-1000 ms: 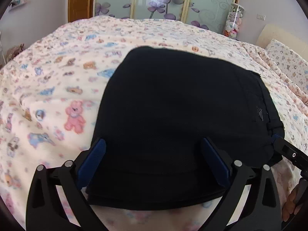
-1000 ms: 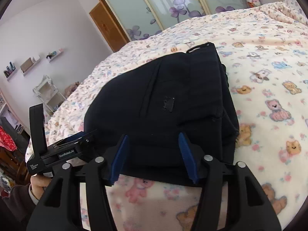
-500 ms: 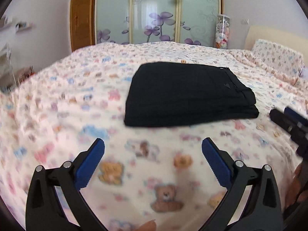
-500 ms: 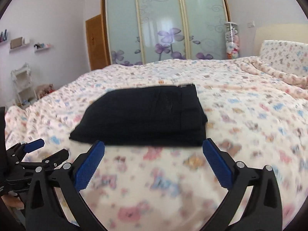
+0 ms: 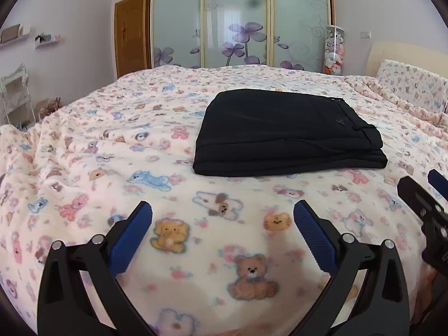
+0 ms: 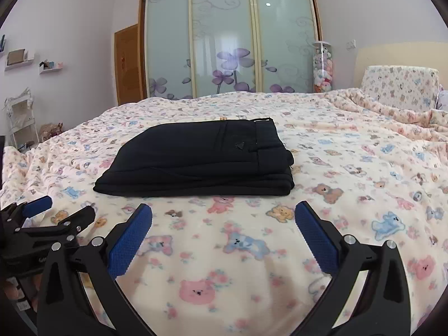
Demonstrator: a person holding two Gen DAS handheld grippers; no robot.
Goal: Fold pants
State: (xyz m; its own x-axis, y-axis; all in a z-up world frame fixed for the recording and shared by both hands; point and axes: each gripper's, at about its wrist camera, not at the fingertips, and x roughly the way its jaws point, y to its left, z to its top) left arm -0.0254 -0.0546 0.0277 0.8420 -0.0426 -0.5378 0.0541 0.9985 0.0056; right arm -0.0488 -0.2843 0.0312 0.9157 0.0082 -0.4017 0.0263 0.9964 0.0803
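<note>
Both grippers have drawn back from the pants since a second ago: then the blue pads of each sat at the near edge of the black cloth, now bare blanket lies between pads and garment in both wrist views.

Left gripper [image 5: 222, 221]: jaws spread wide, nothing between them, pads clear of the cloth. Beneath and between the pads is only the bear-print blanket [image 5: 84, 151]. Width looks unchanged from the earlier frames.

Right gripper [image 6: 223, 221]: jaws also at full spread and empty. They have just been opening; a second ago they stood narrower at the pants' near edge, and now no cloth is between them.

Pants [image 5: 285, 134]: black, folded into a flat rectangular stack of several layers, lying on the blanket ahead of both sets of jaws and well apart from the pads. From the left gripper the stack sits ahead and slightly to the right of the jaw line; from the right gripper it sits ahead and slightly to the left. Waistband end with a small triangular tag faces the right side of the stack in both views.

Each gripper shows at the edge of the other's view: the right one beside the left's right pad, the left one beside the right's left pad.

Beyond the pants: wardrobe [image 6: 226, 42] with frosted floral sliding doors.
</note>
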